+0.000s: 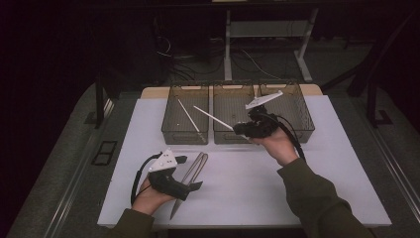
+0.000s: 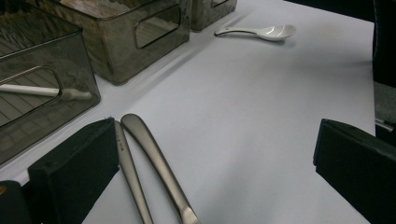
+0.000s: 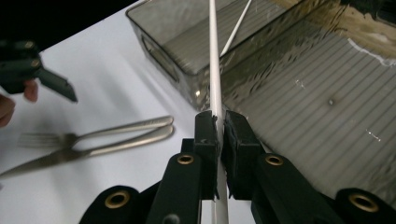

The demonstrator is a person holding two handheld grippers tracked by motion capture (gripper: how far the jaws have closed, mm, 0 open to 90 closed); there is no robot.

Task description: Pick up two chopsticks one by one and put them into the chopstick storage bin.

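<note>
Above the middle bin (image 1: pixel 230 119), a white chopstick (image 3: pixel 214 70) is clamped in the closed right tool (image 3: pixel 217 123), angled toward the left bin (image 1: pixel 185 116), presumably for sorting there. Near the bins, the left tool (image 2: pixel 210 154) is held wide open and empty over the fork and knife (image 2: pixel 154 163) on the desk (image 1: pixel 247 183).

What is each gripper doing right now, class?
Left gripper: open, holding nothing, beside the fork and knife.
Right gripper: shut on a white chopstick.

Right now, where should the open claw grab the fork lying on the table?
Grab the fork by its slim handle, coming straight down from above with one jaw on each side. It lies flat beside the knife, so the left claw, open over the handles, should straddle just one.
</note>
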